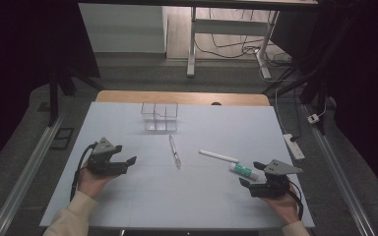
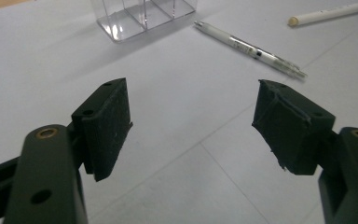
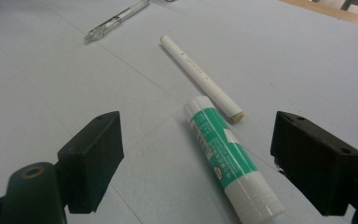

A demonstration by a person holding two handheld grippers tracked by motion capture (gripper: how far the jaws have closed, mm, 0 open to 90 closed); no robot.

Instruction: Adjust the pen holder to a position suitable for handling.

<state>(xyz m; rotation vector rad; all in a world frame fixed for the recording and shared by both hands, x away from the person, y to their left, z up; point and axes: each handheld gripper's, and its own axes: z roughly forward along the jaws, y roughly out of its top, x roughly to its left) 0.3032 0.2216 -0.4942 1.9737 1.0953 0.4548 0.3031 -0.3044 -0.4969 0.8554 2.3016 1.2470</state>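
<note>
Approach step: my left gripper (image 2: 193,123), jaws wide and empty, faces the pen (image 2: 249,48); my right gripper (image 3: 212,161), equally open, straddles the glue stick (image 3: 226,156), ready to close.

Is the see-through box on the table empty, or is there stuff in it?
Empty. The clear box stands upright, and you see straight through its compartments. The pen lies outside it on the table.
</note>
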